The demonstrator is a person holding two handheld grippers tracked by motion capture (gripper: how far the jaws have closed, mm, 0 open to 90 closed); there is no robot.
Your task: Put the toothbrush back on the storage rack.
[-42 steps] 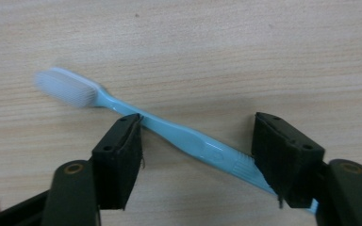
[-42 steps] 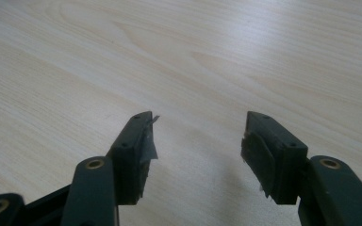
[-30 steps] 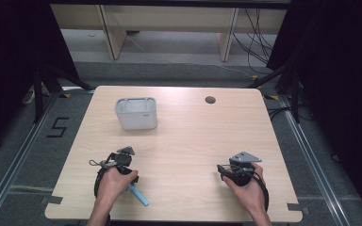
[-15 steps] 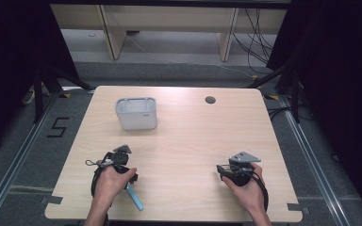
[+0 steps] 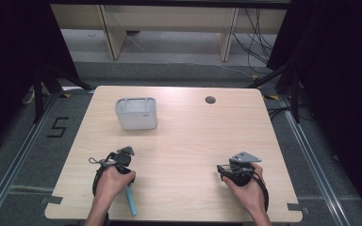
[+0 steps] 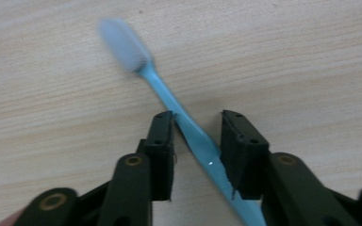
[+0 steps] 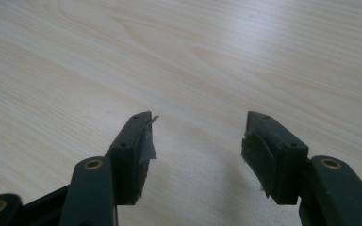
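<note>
My left gripper (image 6: 197,141) is down low over the pale wooden table (image 5: 188,141), and there it is: the light-blue plastic toothbrush (image 6: 188,127) with a white bristle head, running slantwise between my two black jaws. The jaws have just been closing in on it. The handle touches the tip of one pad and passes close under the other, but there is a gap beside it, so I would not call it a clamp yet; the handle sits between the pads, not squeezed.

From the high view, my left gripper (image 5: 118,162) is near the front-left part of the table, and the toothbrush (image 5: 131,201) pokes out below my left hand (image 5: 109,181), its handle pointing back toward the front edge. It lies flat on the wood.

Over on the other side, my right gripper (image 7: 195,141) hangs just above bare tabletop, jaws spread wide with nothing between them. In the high view it (image 5: 235,170) rests at the front-right, my right hand (image 5: 247,188) wrapped around it, well apart from the left.

Farther up the table, the grey rectangular plastic container (image 5: 136,114) stands upright, well away from the toothbrush. A small dark round hole (image 5: 210,100) marks the far side of the top.
</note>
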